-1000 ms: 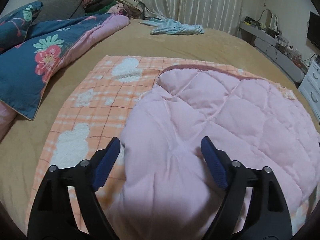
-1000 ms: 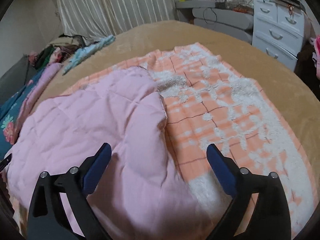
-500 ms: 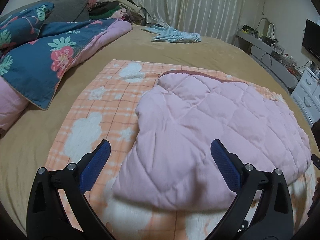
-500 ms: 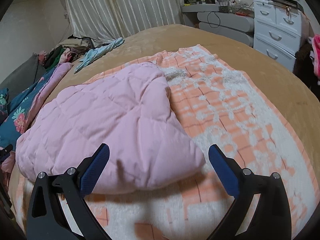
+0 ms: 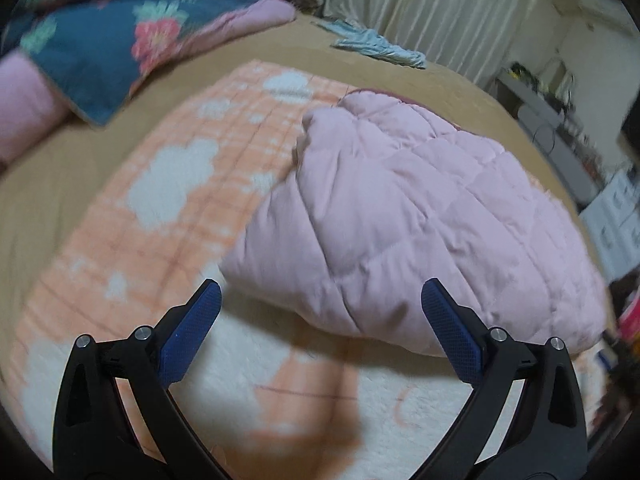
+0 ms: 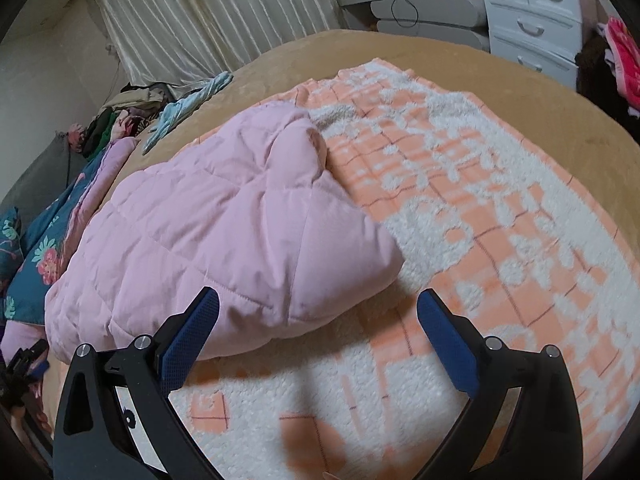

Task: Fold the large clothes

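The pink quilted garment [image 6: 224, 240] lay folded into a thick bundle on the orange-and-white blanket [image 6: 500, 216] spread over the bed [image 6: 440, 52], a flat surface for folding. The left hand-held gripper [image 5: 320, 312] and right hand-held gripper [image 6: 318, 316] both hung above its near edge, jaws apart and empty. Compared with a second earlier, both had pulled back from over the garment, exposing its front fold.

Both views low (shared quilt [image 5: 420, 216])
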### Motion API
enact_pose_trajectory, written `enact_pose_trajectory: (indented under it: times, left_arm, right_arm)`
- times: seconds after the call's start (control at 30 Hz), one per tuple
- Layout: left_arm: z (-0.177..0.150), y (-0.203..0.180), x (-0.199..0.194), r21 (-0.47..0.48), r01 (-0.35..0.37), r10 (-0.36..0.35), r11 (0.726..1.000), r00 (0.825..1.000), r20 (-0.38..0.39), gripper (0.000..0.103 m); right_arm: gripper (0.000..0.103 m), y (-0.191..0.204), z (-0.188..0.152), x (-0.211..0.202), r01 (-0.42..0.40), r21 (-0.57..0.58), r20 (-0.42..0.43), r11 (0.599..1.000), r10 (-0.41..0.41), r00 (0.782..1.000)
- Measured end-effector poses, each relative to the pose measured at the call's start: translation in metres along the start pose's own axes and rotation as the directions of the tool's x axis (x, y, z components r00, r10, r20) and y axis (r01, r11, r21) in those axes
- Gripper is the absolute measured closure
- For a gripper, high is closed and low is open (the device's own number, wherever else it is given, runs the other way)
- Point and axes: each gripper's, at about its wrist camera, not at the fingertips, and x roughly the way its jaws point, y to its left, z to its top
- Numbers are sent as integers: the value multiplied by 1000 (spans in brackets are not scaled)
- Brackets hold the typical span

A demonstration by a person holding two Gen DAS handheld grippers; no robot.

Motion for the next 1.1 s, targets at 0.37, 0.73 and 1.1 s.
enact_pose_trajectory:
  times: [0.37, 0.73, 1.1]
  left_arm:
    - [-8, 16, 42, -362, 202, -239, 910, 969, -61, 9]
    - [-3, 14, 79, -417, 231, -270, 879, 962, -37, 8]
    - [2, 7, 95, -376, 235, -255, 896, 967, -3, 8]
  right_arm:
    - [4, 5, -6, 12, -39, 83, -25, 996, 41, 999]
    - [4, -4, 5, 51, -142, 230, -57, 963, 159, 986]
    - [4, -3, 10, 78, -200, 242, -22, 950, 211, 977]
